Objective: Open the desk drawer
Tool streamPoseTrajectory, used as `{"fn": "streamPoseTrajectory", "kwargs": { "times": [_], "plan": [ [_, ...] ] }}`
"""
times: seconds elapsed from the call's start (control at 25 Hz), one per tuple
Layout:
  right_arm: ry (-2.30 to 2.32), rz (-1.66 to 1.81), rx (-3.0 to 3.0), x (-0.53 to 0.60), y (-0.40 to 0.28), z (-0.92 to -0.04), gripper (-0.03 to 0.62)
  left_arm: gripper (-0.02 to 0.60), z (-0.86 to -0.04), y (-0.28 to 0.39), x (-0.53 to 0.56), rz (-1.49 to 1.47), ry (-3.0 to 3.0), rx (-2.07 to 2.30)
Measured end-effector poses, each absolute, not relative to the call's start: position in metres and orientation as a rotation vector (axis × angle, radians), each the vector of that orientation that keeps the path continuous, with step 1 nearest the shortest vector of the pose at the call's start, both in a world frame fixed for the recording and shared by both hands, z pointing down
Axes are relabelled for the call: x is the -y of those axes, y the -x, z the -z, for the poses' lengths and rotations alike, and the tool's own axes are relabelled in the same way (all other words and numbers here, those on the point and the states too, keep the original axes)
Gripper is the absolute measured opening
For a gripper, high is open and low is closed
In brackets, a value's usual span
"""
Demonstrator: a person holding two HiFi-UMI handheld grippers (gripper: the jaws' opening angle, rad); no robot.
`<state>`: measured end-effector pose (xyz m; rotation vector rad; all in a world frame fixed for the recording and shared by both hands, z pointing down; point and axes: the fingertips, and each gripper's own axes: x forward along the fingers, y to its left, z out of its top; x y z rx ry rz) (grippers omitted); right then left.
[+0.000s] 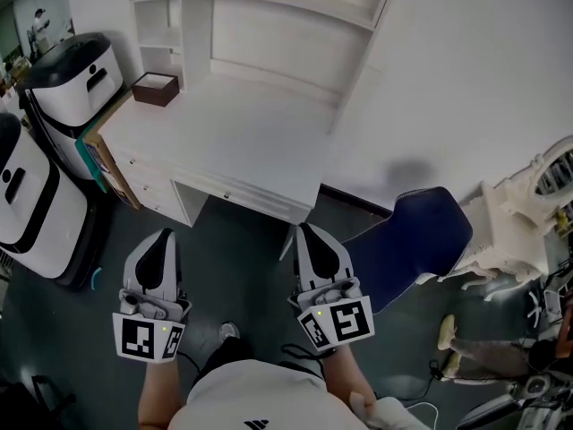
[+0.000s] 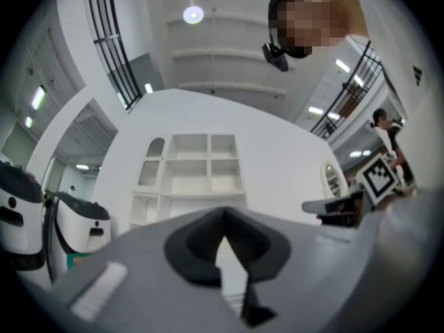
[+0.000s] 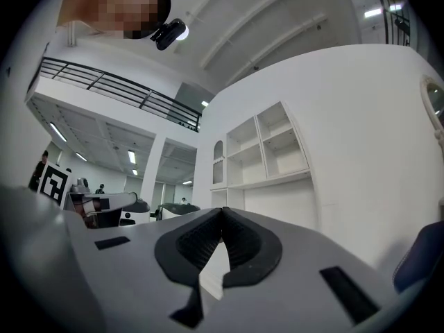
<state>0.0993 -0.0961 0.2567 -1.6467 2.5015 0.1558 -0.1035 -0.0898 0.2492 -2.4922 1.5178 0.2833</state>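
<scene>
Status of the left claw [image 1: 158, 237]: fully closed, pads together, nothing between them. Status of the right claw [image 1: 311, 233]: likewise closed and empty. Both held above the dark floor [image 1: 233, 258], short of the white painted counter with shelf hutch [image 1: 242, 124], pointing toward its front edge and touching nothing.

Location of the task's thing: shallow white drawer front [image 1: 260, 202] directly beneath the near edge of the counter top, closed and flush. Possible small knob [image 1: 226, 193] near the middle of that front; too small to confirm. Further small drawer fronts [image 1: 143, 184] stacked at the left end of the counter, also closed.

Task step, as judged: approach only; drawer not yet touched.

Handling, as judged: rigid panel on slides, probably light, unlikely to deform under grip; contents unknown. Expect smooth painted faces, slippery to the pads, so avoid pinching the flat front. Open the jaws first, then close on the knob; failing that, hook the lower lip of the front. Pull straight outward and level, toward the body. Avoid twisting, to prevent jamming on the slides.

Clearance: keep off the dark blue chair [image 1: 407, 240] just beside the right claw. Disregard the brown open box [image 1: 155, 89] at the far left corner of the counter, well apart from the pull path.
</scene>
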Motion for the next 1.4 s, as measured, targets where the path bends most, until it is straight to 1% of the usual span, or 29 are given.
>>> {"fn": "streamPoseTrajectory", "kwargs": {
  "times": [0.32,0.56,0.96,1.24,1.4],
  "plan": [
    [1.716,-0.146,-2.474,0.154,-0.073,-0.264,0.002,0.006,-0.258,0.133,0.155,-0.273,2.546,-1.475],
    [1.764,-0.124,-2.482,0.184,-0.064,-0.276,0.002,0.006,-0.28,0.138,0.195,-0.245,2.615,-1.459],
    [1.844,-0.006,-2.527,0.232,-0.089,-0.318,0.002,0.006,-0.35,0.101,0.252,-0.092,2.788,-1.453],
    [1.808,0.086,-2.586,0.284,-0.102,-0.339,0.002,0.006,-0.411,0.072,0.297,0.075,2.88,-1.494],
    [1.769,0.141,-2.63,0.308,-0.105,-0.352,0.002,0.006,-0.447,0.062,0.318,0.114,2.917,-1.562]
  ]
}}
